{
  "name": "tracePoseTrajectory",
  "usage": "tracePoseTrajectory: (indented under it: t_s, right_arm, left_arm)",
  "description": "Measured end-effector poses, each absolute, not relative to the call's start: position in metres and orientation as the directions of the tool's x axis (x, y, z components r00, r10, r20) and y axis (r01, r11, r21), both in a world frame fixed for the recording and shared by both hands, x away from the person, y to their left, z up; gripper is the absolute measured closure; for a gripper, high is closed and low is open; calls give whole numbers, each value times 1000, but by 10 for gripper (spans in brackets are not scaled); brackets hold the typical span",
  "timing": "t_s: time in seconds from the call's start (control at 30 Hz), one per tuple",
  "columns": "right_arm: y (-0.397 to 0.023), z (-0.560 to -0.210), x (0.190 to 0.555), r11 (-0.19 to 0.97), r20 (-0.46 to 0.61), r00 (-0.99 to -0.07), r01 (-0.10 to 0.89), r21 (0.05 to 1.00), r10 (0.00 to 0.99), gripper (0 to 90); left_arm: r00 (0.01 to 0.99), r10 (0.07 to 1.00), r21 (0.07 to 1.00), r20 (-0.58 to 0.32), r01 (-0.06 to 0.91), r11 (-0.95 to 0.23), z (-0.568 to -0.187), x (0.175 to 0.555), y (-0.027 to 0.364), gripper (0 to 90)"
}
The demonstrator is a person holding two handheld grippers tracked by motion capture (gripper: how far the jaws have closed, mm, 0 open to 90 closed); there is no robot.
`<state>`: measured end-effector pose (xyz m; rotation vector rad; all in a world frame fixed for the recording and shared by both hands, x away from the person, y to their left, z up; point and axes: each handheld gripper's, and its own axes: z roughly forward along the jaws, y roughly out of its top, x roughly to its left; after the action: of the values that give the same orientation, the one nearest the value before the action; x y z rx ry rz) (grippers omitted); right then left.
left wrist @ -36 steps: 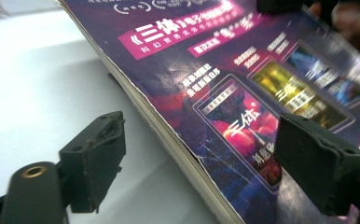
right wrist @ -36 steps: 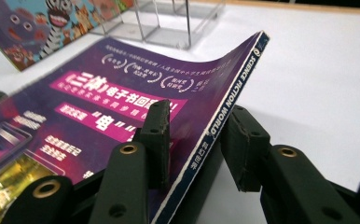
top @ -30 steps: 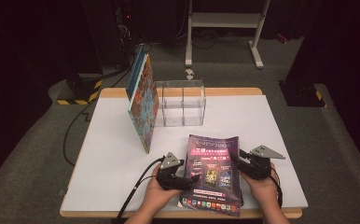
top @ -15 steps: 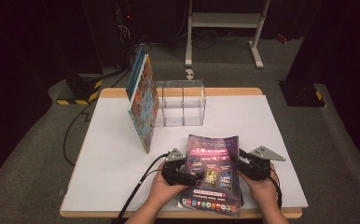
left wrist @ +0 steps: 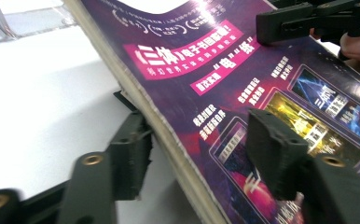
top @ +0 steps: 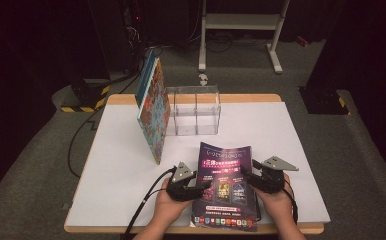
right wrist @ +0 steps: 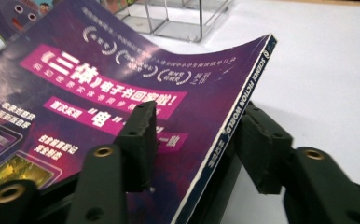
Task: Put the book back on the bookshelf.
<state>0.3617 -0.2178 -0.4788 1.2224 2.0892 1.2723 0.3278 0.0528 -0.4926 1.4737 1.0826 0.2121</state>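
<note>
Left gripper (top: 204, 187) fingers have just been closing around the purple magazine (top: 225, 185) edge, right gripper (top: 246, 176) fingers opening astride its spine, neither yet pinching, on the tabletop (top: 281, 135).

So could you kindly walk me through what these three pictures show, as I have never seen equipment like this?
A person sits at a white table with a hand-held clamping tool in each hand. One camera looks down from above; the other two ride on the tools and look along their black fingers. The left gripper and right gripper straddle opposite edges of a purple magazine, its near part raised off the table. The left's fingers have just been closing, the right's opening. Behind stand a clear plastic box and a colourful book leaning beside it.
</note>
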Motion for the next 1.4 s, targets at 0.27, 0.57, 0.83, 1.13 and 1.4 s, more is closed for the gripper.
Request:
tracePoseTrajectory:
  t_s: [0.27,0.57,0.83,1.13,1.4]
  right_arm:
    - [-223,-481,348,185,125,-523,501,846,843,376]
    - [-225,-487,342,140,226,-511,582,801,829,254]
    - [-224,-491,344,125,272,-524,601,789,807,227]
    - [-223,-485,346,147,258,-515,620,771,818,271]
    - [-224,-474,340,155,223,-526,581,799,821,444]
  left_arm:
    - [600,713,908,-364,398,129,-493,317,50,604]
    - [641,701,936,-312,336,109,-491,309,48,729]
    - [665,703,959,-251,267,90,-490,303,45,789]
    - [662,701,958,-263,263,111,-488,303,43,798]
    - [639,716,956,-281,254,149,-482,305,52,812]
